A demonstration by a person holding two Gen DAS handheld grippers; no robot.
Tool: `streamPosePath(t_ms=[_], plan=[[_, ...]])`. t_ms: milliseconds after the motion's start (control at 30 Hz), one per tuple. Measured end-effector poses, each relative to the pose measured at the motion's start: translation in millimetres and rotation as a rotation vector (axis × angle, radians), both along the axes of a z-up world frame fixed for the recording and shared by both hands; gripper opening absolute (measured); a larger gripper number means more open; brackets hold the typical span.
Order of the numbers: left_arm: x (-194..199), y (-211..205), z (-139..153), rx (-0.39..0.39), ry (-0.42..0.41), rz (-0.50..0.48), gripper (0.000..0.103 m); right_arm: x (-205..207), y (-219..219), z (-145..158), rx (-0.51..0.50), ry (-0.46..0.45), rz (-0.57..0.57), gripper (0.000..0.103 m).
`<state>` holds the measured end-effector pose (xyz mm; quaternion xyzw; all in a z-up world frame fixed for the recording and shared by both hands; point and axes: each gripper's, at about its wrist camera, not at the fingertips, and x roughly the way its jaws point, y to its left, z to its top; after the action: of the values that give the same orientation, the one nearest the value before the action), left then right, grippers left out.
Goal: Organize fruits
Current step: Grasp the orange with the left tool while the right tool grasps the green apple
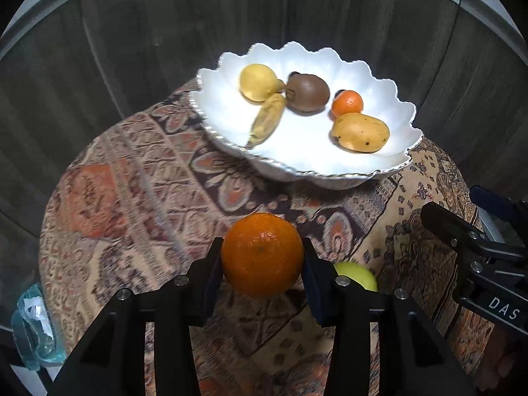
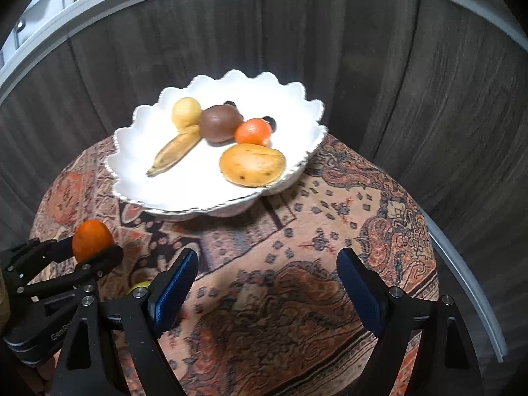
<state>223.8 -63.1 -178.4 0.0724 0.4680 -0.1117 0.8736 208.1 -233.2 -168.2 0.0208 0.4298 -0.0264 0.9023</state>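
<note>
Orange (image 1: 262, 254) pinched between left gripper (image 1: 262, 265) pads above patterned cloth (image 1: 138, 178), right gripper (image 2: 267, 283) spread wide and empty, white bowl (image 1: 389, 99) holding banana (image 1: 266, 119), kiwi (image 1: 307, 92), mango (image 1: 360, 132), green fruit (image 1: 358, 274) on cloth.

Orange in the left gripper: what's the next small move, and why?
Probably carry it forward over the white bowl. The left gripper is shut on the orange, the bowl already holds other fruit, and bare space lies between the banana and mango.

The left gripper (image 1: 262, 257) clamps a large orange (image 1: 262, 253) above the patterned cloth (image 1: 132, 181), near the white bowl (image 1: 307, 165) holding 5 fruits
</note>
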Motion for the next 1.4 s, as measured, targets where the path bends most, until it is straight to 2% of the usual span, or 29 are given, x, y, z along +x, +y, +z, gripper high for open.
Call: streamPosePath(t_ms=[267, 633, 1033, 1400], plan=[[-18.5, 33.9, 6.1, -0.008, -0.019, 0.036, 0.043, -11.0, 34.9, 5.6, -0.025, -0.006, 0.047, 0.087], [-36.3, 80.3, -3.3, -0.025, -0.016, 0.096, 0.043, -19.6, 76.3, -7.6, -0.066, 0.019, 0.079, 0.087], [-36.2, 102.1, -20.8, -0.044, 0.003, 0.132, 0.043, -10.5, 98.8, -37.5, -0.093, 0.071, 0.07, 0.087], [-33.7, 102.7, -30.4, -0.059, 0.02, 0.132, 0.043, -3.3, 93.0, -66.9, -0.071, 0.133, 0.015, 0.085]])
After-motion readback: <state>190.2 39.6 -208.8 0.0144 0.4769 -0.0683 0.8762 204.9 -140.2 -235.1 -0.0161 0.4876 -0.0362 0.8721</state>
